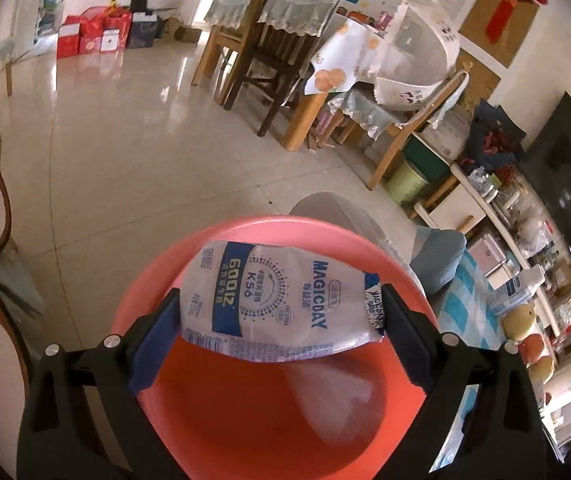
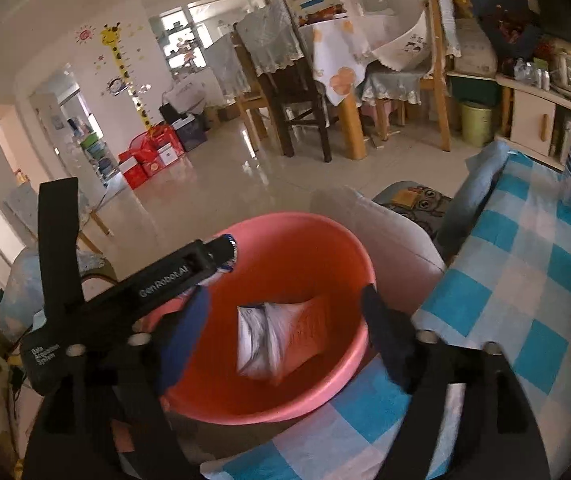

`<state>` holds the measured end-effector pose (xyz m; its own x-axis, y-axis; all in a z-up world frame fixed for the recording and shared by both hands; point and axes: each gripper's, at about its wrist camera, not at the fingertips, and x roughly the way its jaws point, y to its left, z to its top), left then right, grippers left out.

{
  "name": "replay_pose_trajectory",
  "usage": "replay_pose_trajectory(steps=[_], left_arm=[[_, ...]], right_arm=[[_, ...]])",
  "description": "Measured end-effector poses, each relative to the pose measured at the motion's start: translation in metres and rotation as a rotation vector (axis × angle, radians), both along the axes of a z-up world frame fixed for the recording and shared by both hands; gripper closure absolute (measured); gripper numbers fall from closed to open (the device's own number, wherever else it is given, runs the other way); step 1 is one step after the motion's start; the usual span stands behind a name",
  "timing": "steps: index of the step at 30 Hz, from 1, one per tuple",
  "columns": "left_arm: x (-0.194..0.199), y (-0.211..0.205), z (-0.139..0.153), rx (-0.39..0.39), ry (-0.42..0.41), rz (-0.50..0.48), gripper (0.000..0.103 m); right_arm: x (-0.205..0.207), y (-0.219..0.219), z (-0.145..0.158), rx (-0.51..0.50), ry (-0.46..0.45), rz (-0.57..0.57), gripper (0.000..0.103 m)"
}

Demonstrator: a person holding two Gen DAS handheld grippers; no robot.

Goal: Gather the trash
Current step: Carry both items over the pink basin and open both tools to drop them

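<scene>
One crumpled orange-and-white wrapper (image 2: pixel 281 340) lies inside the round pink plastic basin (image 2: pixel 359 264) — right gripper (image 2: pixel 285 324) open above it, left gripper (image 1: pixel 281 308) clamping a white-and-blue plastic pouch (image 1: pixel 277 300) over the basin, not yet dropped.

My left gripper (image 2: pixel 221 256) hides most of its pouch (image 2: pixel 230 254) from the right wrist view; the packet (image 2: pixel 281 336) in the basin (image 2: pixel 359 264) is motion-blurred, its print unreadable to me; the picture's lower edge cuts off the basin's near rim

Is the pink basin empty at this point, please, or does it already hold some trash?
Not empty: in the right wrist view a crumpled white and orange packet lies on the bottom of the pink basin.
</scene>
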<state>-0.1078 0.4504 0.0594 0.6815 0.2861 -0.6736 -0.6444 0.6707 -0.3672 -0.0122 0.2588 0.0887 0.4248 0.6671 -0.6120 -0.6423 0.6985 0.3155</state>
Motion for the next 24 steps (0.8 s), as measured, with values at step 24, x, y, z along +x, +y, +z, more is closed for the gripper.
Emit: replay_pose_trajectory(steps=[24], left_arm=[[0.011, -0.055, 0.022, 0.157, -0.133, -0.251, 0.007]], right_arm=[[-0.043, -0.123, -0.002, -0.009, -0.052, -0.196, 0.013]])
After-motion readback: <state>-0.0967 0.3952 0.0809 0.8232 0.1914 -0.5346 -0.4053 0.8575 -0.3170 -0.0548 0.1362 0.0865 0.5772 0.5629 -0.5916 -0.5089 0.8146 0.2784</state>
